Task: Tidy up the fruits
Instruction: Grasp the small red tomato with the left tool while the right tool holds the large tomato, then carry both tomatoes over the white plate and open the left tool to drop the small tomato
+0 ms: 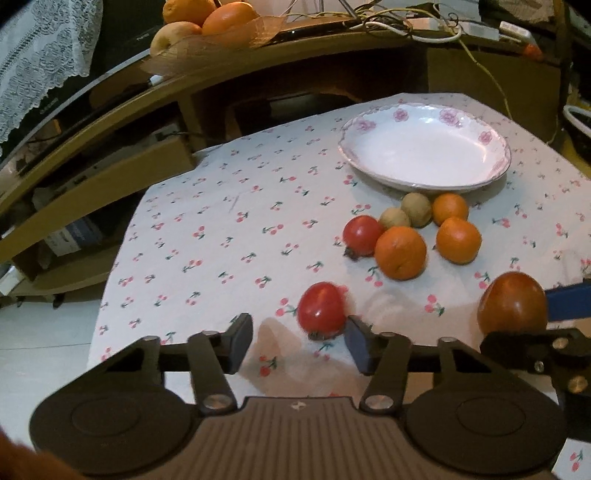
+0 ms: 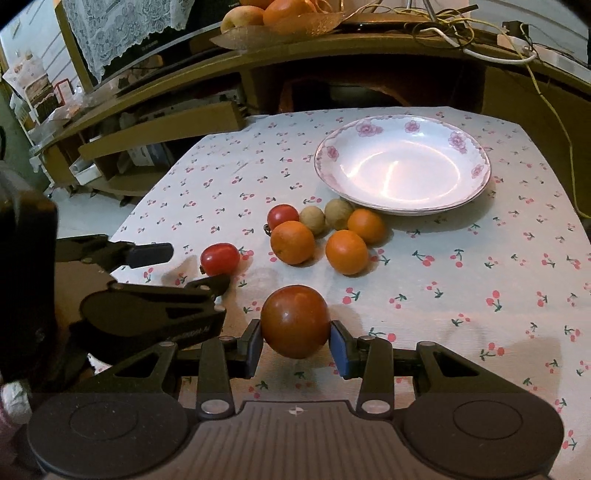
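Table under a white cherry-print tablecloth (image 2: 461,236).

Counts:
- Oranges: three. Largest orange (image 2: 292,242) on the left of the cluster, second orange (image 2: 346,252) nearer the front, third orange (image 2: 366,225) just beside the plate rim.
- Brown round fruits: two, side by side, left one (image 2: 312,220) and right one (image 2: 338,213), between the oranges and the plate.
- Bright red fruits: two. One red fruit (image 2: 283,216) touching the largest orange on its far-left side; the other, the loose red fruit (image 1: 322,310), lies apart, toward the front-left part of the table.
- Dark red-brown fruit (image 2: 295,321): one, off the cloth.
- Floral plate (image 2: 334,153): one, toward the far edge, nothing in it.

Tools:
- Right gripper (image 2: 296,345): jaws closed against both sides of the dark red-brown fruit, holding it above the front of the table.
- Left gripper (image 1: 295,341): jaws partly apart. The loose red fruit sits just ahead of the right-hand finger, which looks in contact with it; the other pad is clear of it. Not gripped.

Hard to read:
- The loose red fruit is motion-blurred in the left wrist view.
- A dish of fruit (image 1: 207,22) on the shelf behind is cut off at the top edge; its count is uncertain.
- Left gripper body is dark in the right wrist view.
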`<action>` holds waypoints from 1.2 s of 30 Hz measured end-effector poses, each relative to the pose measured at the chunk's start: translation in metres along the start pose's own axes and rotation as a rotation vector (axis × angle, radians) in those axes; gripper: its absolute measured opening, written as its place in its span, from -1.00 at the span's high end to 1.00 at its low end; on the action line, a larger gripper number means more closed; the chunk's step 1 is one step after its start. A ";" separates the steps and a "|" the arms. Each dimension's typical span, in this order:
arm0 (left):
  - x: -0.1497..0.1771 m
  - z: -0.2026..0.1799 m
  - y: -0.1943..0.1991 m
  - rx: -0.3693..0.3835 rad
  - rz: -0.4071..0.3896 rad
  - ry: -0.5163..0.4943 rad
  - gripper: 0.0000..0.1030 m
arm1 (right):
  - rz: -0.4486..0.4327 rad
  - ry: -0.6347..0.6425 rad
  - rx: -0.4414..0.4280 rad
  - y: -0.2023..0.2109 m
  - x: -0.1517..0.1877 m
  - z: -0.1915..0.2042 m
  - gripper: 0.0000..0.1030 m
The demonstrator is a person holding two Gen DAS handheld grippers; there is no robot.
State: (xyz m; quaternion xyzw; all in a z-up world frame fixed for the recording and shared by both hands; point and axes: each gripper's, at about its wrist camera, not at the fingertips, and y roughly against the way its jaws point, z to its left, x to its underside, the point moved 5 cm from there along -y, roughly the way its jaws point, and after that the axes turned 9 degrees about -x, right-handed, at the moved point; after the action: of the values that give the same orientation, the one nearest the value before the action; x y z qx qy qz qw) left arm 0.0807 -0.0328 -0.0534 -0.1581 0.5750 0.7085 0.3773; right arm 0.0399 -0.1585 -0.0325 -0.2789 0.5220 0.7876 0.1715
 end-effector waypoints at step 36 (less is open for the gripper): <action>-0.095 -0.043 -0.022 0.140 0.008 -0.065 0.34 | -0.086 0.027 0.127 -0.009 -0.084 -0.063 0.22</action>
State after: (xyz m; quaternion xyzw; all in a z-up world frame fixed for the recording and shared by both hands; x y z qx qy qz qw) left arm 0.1501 -0.1050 -0.0186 -0.1056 0.6113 0.6728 0.4032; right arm 0.1270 -0.2115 -0.0059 -0.3004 0.5606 0.7410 0.2153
